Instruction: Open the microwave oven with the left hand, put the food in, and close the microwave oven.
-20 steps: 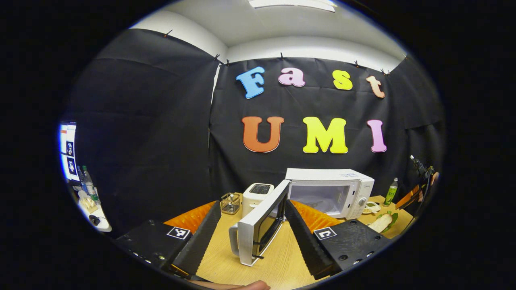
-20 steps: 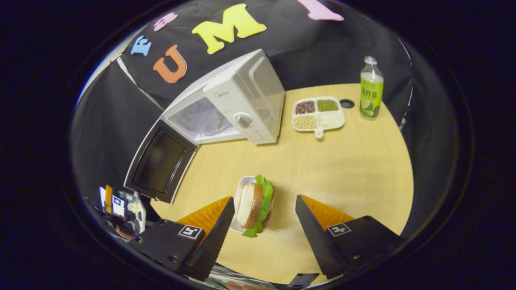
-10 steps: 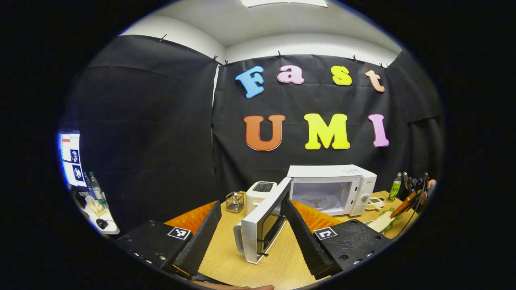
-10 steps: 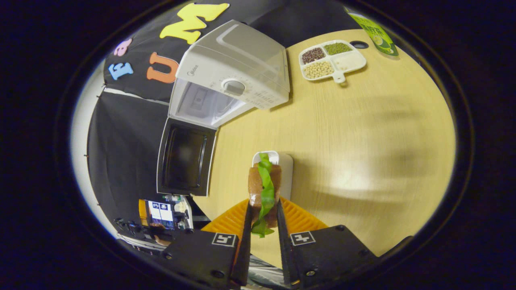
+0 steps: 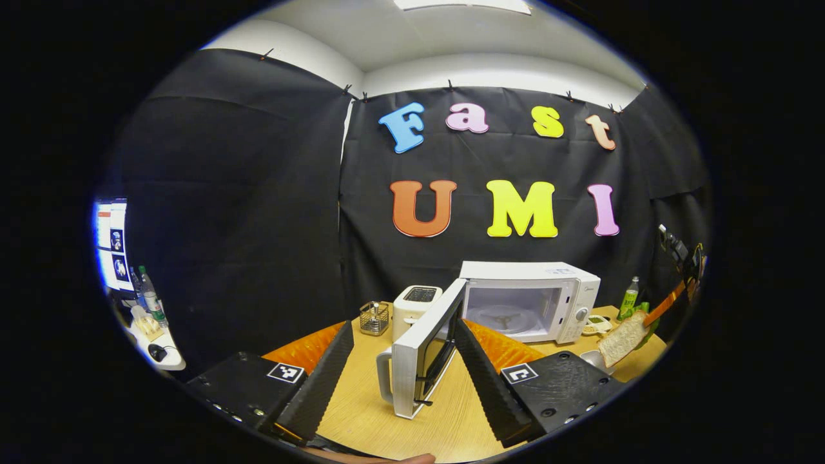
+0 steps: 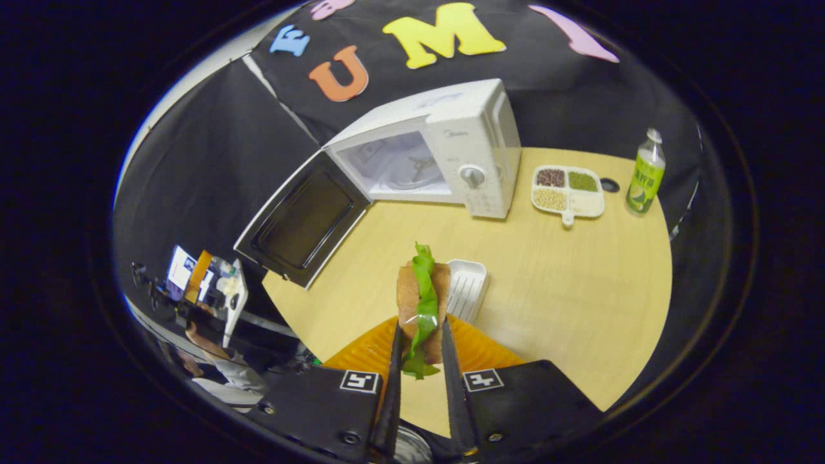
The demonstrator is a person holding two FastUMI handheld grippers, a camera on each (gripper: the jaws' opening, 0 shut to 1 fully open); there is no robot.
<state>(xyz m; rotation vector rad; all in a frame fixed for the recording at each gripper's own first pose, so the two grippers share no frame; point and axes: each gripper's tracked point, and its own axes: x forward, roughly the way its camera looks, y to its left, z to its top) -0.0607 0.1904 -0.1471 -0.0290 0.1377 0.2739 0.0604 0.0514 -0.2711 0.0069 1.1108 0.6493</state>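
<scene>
In the left gripper view my left gripper (image 5: pixel 403 324) is open. The white microwave (image 5: pixel 528 299) stands ahead with its door (image 5: pixel 419 364) swung wide; the door's edge sits between my fingers, untouched. The cavity with its turntable is bare. Far right there, the sandwich (image 5: pixel 622 338) hangs in the air in the other gripper. In the right gripper view my right gripper (image 6: pixel 420 345) is shut on the sandwich (image 6: pixel 422 303), bread with green lettuce, held above the table. The microwave (image 6: pixel 451 154) and its open door (image 6: pixel 303 219) lie ahead to the left.
A small white tray (image 6: pixel 467 290) sits on the wooden table (image 6: pixel 567 290) just under the sandwich. A divided dish of beans (image 6: pixel 567 190) and a green bottle (image 6: pixel 644 174) stand right of the microwave. A toaster (image 5: pixel 416 303) and a wire basket (image 5: pixel 375 318) stand left of it.
My right gripper shut on the sandwich and lifted it off the white tray, then tilted toward the microwave. The left gripper has barely moved; the door stays open.
</scene>
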